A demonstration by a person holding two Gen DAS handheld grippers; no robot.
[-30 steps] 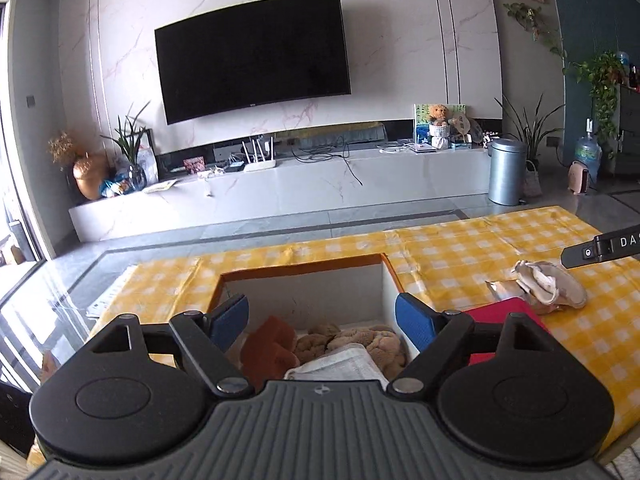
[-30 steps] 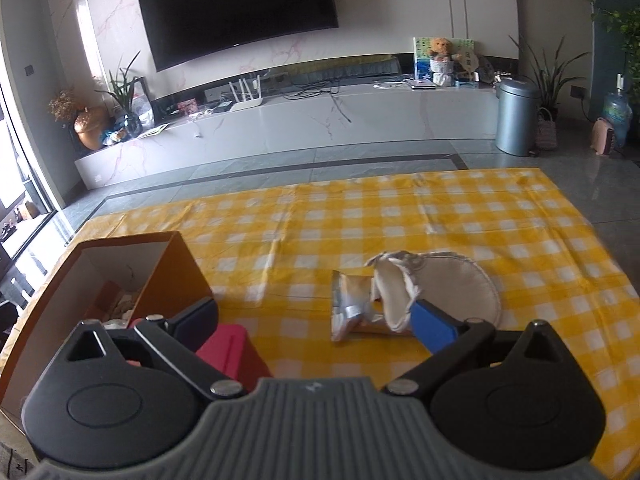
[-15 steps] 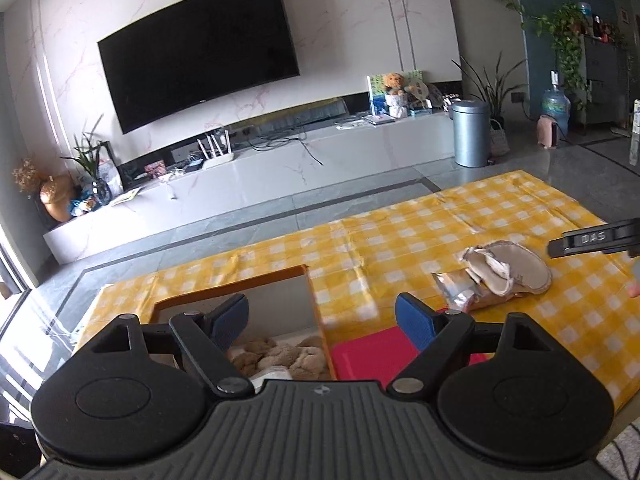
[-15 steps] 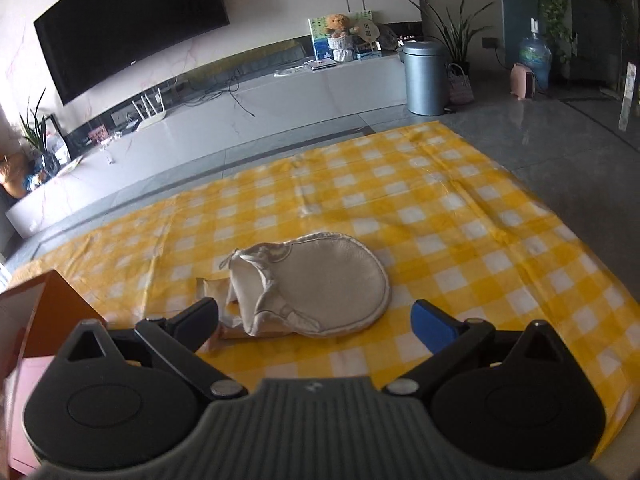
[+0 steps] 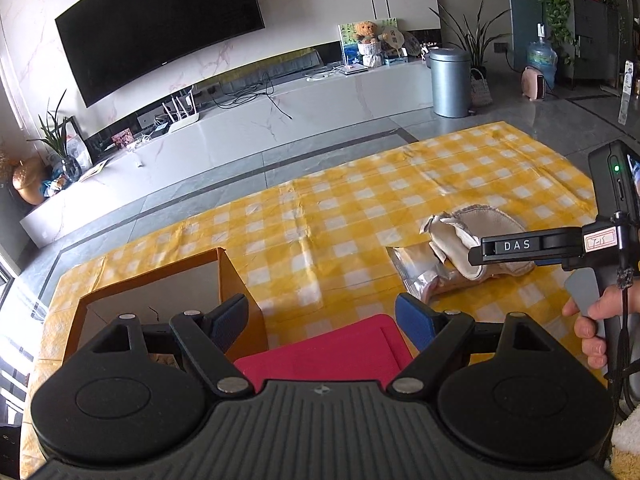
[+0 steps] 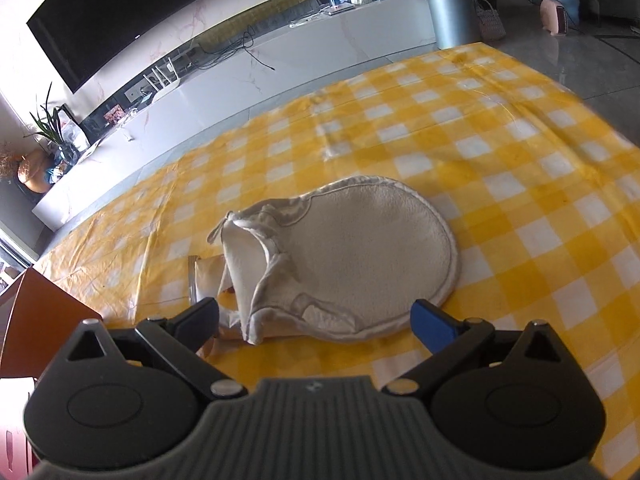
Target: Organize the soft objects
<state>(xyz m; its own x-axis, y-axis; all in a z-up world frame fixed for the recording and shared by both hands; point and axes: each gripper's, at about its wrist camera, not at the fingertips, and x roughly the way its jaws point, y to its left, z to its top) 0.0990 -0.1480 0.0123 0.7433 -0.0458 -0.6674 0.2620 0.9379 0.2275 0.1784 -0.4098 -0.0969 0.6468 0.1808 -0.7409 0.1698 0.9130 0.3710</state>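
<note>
Left of the left claw (image 5: 322,314) sits the open orange box (image 5: 160,280) on the yellow checked worktop (image 5: 360,200). This claw's fingers are spread wide, holding nothing, above the red flat item (image 5: 332,350). Ahead and right of it lies a silver foil pouch (image 5: 416,270), partly under the beige round cloth (image 5: 480,232). The right claw (image 6: 314,316) is also spread apart and empty, its 2 fingers straddling the near edge of that cloth (image 6: 360,248), just above it. A hand (image 5: 600,320) grips its handle.
</note>
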